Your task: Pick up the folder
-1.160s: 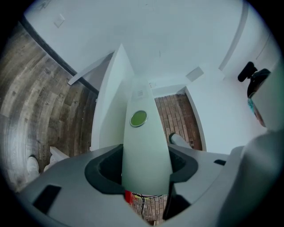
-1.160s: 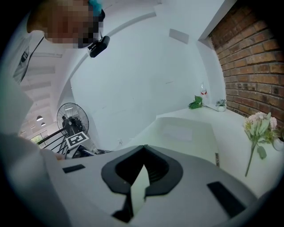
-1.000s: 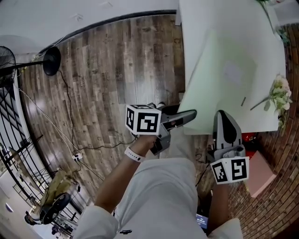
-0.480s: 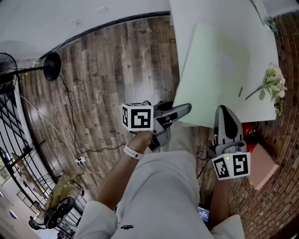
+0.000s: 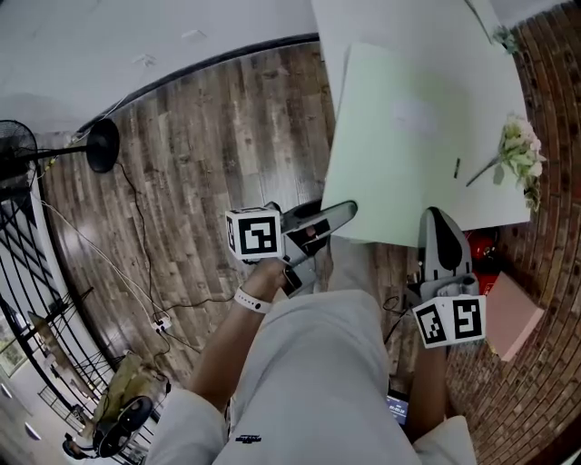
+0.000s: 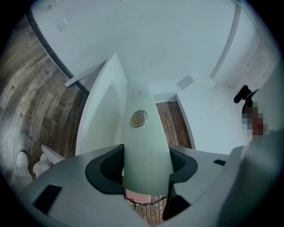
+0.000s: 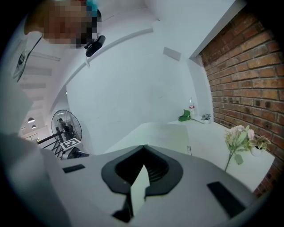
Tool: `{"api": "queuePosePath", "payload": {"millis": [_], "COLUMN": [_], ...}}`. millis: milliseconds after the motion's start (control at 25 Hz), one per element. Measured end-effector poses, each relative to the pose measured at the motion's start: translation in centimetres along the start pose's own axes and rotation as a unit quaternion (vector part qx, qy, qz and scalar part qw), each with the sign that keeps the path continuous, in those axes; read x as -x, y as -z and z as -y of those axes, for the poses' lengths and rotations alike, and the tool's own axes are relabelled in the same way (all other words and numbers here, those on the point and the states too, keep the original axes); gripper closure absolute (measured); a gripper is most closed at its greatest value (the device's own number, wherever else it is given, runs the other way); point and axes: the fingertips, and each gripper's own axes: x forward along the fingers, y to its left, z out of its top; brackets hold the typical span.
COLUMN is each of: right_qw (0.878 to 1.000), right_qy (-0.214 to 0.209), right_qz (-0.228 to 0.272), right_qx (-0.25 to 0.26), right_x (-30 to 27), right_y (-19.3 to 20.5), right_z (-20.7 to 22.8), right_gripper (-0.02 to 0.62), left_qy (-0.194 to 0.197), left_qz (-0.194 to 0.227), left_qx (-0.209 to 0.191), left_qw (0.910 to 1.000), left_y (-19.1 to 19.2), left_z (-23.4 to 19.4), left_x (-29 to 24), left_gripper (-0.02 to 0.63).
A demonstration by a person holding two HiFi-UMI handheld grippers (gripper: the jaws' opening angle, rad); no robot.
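A pale green folder [image 5: 408,136] hangs over the white table [image 5: 381,23], held at its near edge by both grippers. My left gripper [image 5: 340,213] is shut on the near left corner. In the left gripper view the folder's thick spine [image 6: 144,142], with a round hole, fills the gap between the jaws of that gripper [image 6: 146,166]. My right gripper [image 5: 440,222] is shut on the near right edge. In the right gripper view a thin pale sliver of the folder [image 7: 164,135] runs out from between the jaws of that gripper [image 7: 141,177].
A sprig of pale flowers [image 5: 513,150] lies on the table right of the folder. Brick wall stands to the right, with a pink box [image 5: 513,313] on the floor below it. A fan's base [image 5: 100,145] and cables [image 5: 136,227] are on the wooden floor at left.
Both grippers and the folder have shifted left and up in the head view. The folder's near edge now stands further off the table's corner.
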Motion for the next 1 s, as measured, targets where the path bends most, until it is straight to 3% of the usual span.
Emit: {"api": "queuePosePath", "payload": {"millis": [200,880,1000], "right_qw": [1.000,0.997,0.998], "right_qy": [0.002,0.003,0.003], "right_qz": [0.011,0.051,0.048], "right_qx": [0.005,0.054,0.033], "right_x": [0.5,4.3,5.2], "right_y": [-1.0,-7.1,-7.8], "right_z": [-0.8,-3.1,-2.2], "right_gripper": [0.591,0.589,0.530], "left_qy": [-0.013,0.055,0.061], "left_qz": [-0.002,0.040,0.043], "left_qx": [-0.015,-0.052,-0.060], "left_qw": [0.9998,0.9963,0.9954], "left_y": [-0.3,-1.6,-1.9], "left_z": [1.0,8.6,9.3], "left_x": [1.0,4.2,4.8], "left_gripper": [0.354,0.354,0.354]}}
